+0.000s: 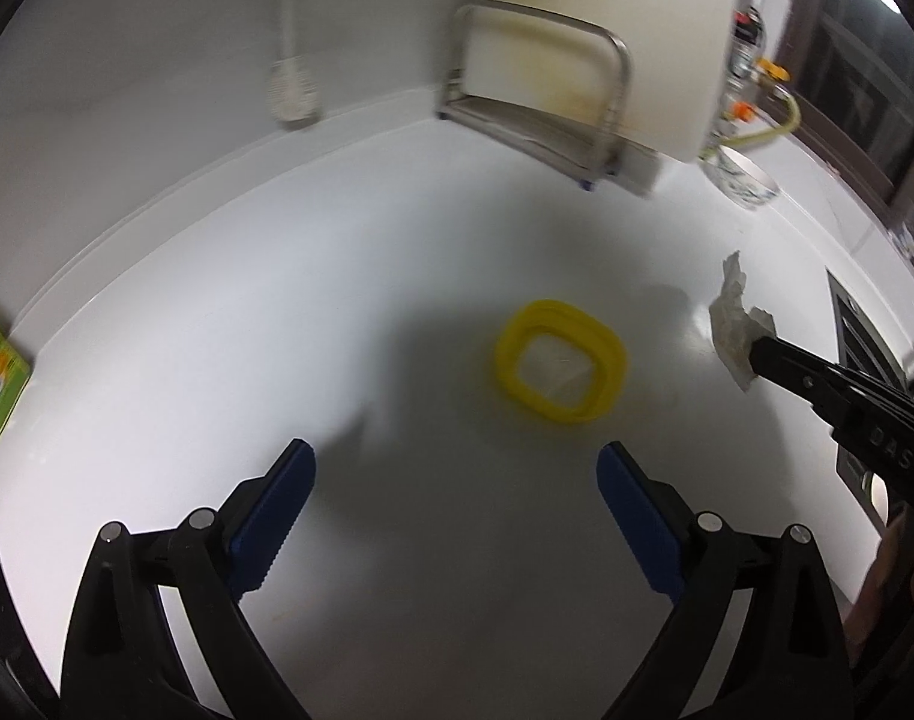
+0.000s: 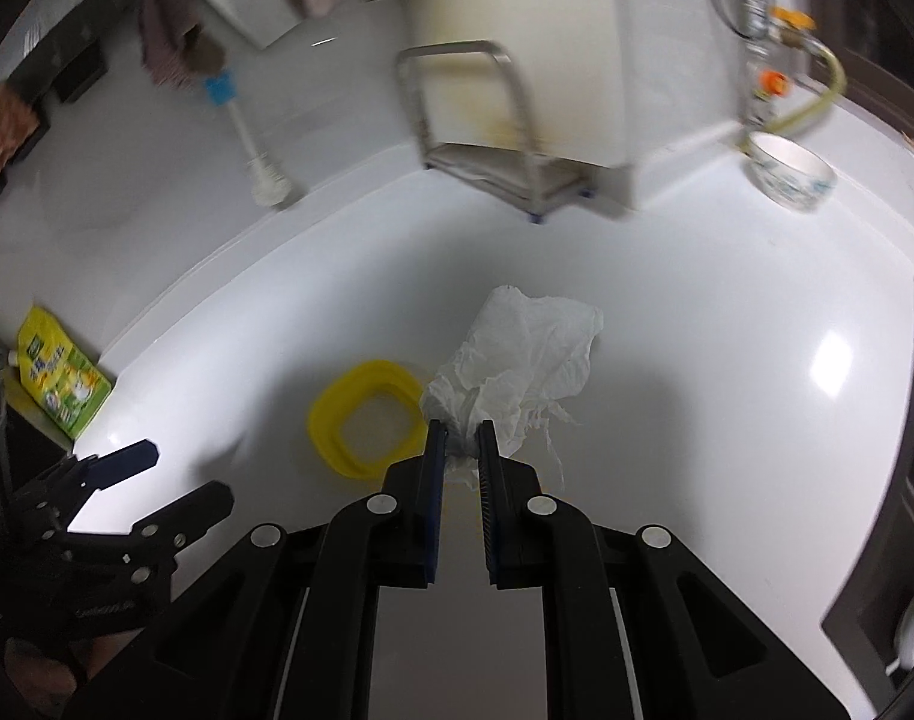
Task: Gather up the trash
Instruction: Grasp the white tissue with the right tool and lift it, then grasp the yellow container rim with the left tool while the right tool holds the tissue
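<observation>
**Tissue pinched above the white bench**

The right gripper (image 2: 463, 432) has its jaws closed on a crumpled tissue (image 2: 529, 354), held just beside the yellow ring-shaped container (image 2: 366, 420) on the bench (image 2: 727, 312). The left gripper (image 1: 457, 468) hangs with jaws wide apart, gripping nothing.

We see a glossy white counter (image 2: 727, 312) w/ a raised back lip, meeting a white wall (image 1: 156, 60). At its back edge stands a metal rack (image 2: 481, 144) against a cream panel. Dark cabinet fronts (image 1: 847, 60) run along the right edge; bright light glints off the counter.
</observation>
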A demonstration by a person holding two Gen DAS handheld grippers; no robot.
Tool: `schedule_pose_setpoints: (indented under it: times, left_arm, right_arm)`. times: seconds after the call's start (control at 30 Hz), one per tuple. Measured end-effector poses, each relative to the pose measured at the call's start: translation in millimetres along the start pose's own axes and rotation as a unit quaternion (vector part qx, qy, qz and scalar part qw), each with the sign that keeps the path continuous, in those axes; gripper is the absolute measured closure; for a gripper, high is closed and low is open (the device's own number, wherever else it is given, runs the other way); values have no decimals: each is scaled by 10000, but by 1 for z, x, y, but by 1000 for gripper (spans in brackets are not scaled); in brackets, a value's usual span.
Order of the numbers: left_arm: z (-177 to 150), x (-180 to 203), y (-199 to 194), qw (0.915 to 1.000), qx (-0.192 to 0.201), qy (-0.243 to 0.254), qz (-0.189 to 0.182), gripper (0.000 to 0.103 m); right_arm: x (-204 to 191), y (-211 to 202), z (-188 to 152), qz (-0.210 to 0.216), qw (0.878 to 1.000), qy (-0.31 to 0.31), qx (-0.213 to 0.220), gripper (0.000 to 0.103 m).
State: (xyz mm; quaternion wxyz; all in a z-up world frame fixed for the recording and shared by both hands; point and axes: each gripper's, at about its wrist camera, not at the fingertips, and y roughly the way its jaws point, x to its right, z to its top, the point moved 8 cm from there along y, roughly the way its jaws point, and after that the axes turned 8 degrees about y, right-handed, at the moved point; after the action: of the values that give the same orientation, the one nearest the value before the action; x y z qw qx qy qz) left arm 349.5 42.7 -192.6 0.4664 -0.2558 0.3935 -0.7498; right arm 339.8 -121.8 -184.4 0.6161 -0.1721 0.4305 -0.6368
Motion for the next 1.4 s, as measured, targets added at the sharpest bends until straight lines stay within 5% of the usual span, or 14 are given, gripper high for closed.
schedule_pose_setpoints:
  times: [0.63, 1.13, 1.4]
  left_arm:
    - [34, 53, 74, 9942, -115, 1027, -292, 6]
    - [33, 55, 96, 9949, -233, 965, -173, 6]
    - [35, 52, 93, 9952, -135, 961, -128, 23]
  right_arm:
    - [80, -47, -39, -224, 9954, 911, 215, 92]
    - [78, -51, -41, -231, 9952, 922, 246, 92]
    - [74, -51, -41, -230, 9955, 891, 224, 92]
